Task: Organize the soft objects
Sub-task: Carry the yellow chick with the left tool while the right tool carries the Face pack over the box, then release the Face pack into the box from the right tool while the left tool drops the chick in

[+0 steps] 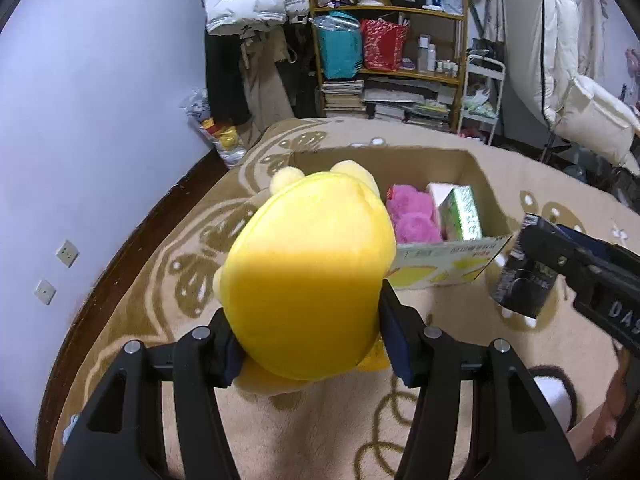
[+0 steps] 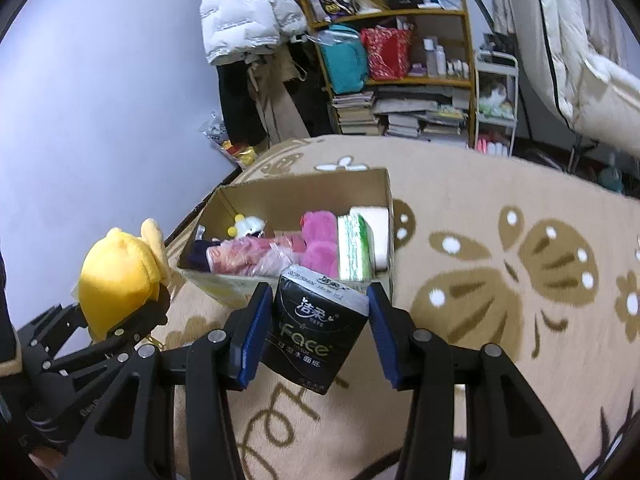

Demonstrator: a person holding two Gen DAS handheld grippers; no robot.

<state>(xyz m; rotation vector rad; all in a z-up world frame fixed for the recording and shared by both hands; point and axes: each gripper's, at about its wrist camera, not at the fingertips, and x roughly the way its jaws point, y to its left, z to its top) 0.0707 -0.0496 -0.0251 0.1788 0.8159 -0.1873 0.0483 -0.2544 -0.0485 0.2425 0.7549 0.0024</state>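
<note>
My left gripper (image 1: 312, 344) is shut on a yellow plush toy (image 1: 312, 272), held above the rug in front of an open cardboard box (image 1: 476, 184). From the right wrist view the same yellow plush toy (image 2: 116, 276) appears at the left in the left gripper (image 2: 120, 320). My right gripper (image 2: 316, 328) is shut on a black tissue pack (image 2: 316, 328), held just before the cardboard box (image 2: 384, 188). That black tissue pack (image 1: 520, 284) and the right gripper (image 1: 524, 276) show at the right of the left wrist view. Inside the box lie a pink plush (image 2: 318, 240), a green tissue pack (image 2: 352, 248) and a small white toy (image 2: 250, 224).
The box stands on a beige patterned rug (image 2: 500, 280). Behind it a wooden shelf (image 2: 400, 80) holds bags, books and bottles, with a white cart (image 2: 496, 108) beside it. A white puffy jacket (image 2: 240, 4) hangs at the back. The lilac wall (image 1: 100, 100) is to the left.
</note>
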